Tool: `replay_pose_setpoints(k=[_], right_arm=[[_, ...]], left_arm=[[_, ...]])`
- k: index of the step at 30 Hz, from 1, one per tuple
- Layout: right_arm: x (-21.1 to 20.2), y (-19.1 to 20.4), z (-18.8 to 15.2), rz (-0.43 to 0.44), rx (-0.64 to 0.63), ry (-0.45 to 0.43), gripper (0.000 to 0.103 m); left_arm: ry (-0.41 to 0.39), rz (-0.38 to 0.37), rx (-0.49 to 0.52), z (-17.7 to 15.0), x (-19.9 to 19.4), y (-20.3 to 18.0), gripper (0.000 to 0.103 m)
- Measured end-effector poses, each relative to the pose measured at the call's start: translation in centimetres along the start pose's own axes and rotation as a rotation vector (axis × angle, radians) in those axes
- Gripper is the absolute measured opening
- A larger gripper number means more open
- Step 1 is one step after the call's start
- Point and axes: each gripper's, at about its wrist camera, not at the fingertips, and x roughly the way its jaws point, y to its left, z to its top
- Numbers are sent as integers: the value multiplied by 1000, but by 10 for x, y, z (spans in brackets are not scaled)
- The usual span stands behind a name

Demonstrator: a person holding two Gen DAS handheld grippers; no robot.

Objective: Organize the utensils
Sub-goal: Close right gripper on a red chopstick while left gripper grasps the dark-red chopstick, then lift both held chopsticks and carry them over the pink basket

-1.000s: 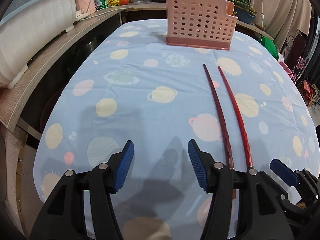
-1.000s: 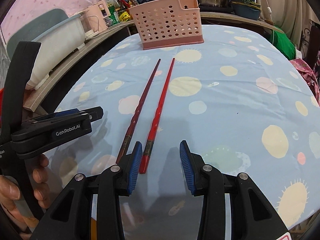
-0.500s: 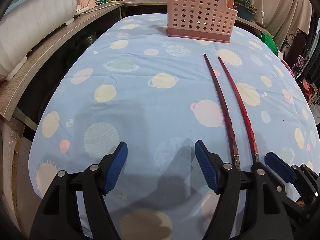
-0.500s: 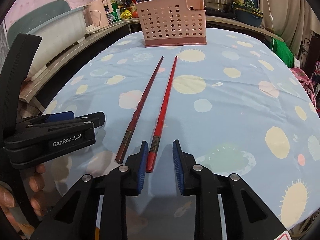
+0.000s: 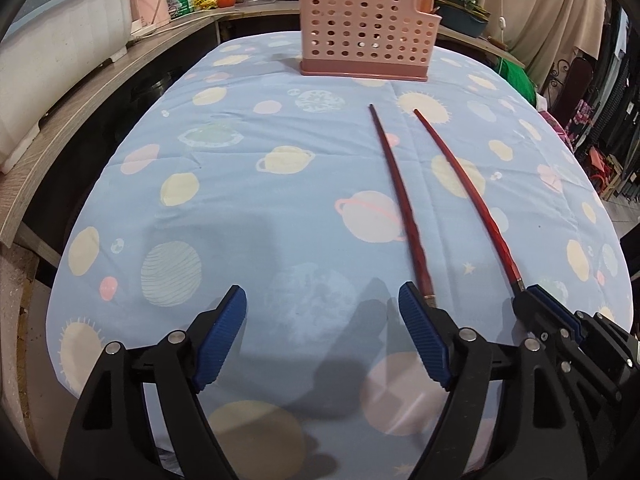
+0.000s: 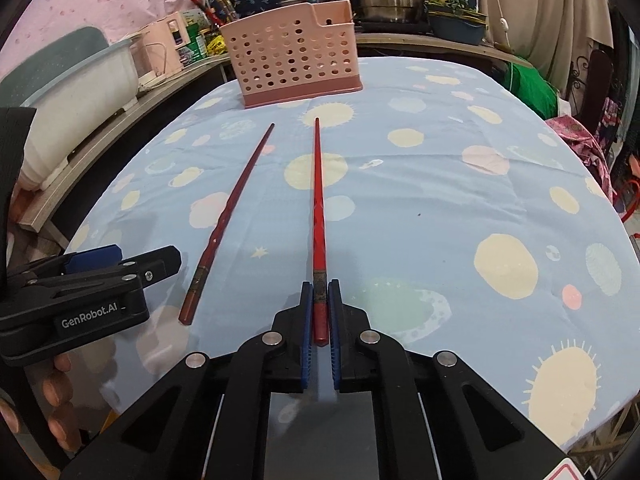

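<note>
Two chopsticks are laid out on the blue planet-print tablecloth (image 6: 440, 208), both on the near side of the pink perforated plastic caddy (image 6: 294, 70) with their thin tips aimed at it. The bright red chopstick (image 6: 319, 216) is slim and faceted, with a dark patterned band near its thick end, and that thick end is clamped between the ribbed blue pads of the right gripper (image 6: 320, 316); the jaws have just been closing and are now pressed onto it. The darker, brownish-red chopstick (image 6: 228, 220) is left flat on the cloth just beside it, further from the caddy's right corner, untouched, with the same kind of band near its butt. The left gripper (image 5: 320, 320) is held over bare cloth, well short of the caddy, jaws spread wide after just opening, nothing between them. Its blue pads are ridged too, and the arms are matte black plastic with silver rivets. The caddy is boxy, with round holes and a darker base.
</note>
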Motion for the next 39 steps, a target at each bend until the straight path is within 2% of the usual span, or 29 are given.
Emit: replay_pose_setpoints(k=[8,16,21,23,31,35,39], right_arm=[[-5,-14,-3,1,41,-7,7],[-5,-16,-4,9,45,-10,7],[-5,-15,-5,10,45,-10,7],[-6,-15,-5,10,46,-11,7],[-7,-14,-6,15,44,-9,7],[-8,-14,-7,22,43,-8,7],[-10,-14,-7,32,43,-6,7]], left_arm=[[13,-27,36,-2,3,-21,75],[18,-16,56,-4,8,-32,73],[11,-16,70,-5,6,-35,60],[9,-17,79,-5,5,-36,48],[19,-41,97,-6,1,-40,15],[33,-59,90,-5,0,-39,7],[42,-64,86,-5,-1,-39,7]])
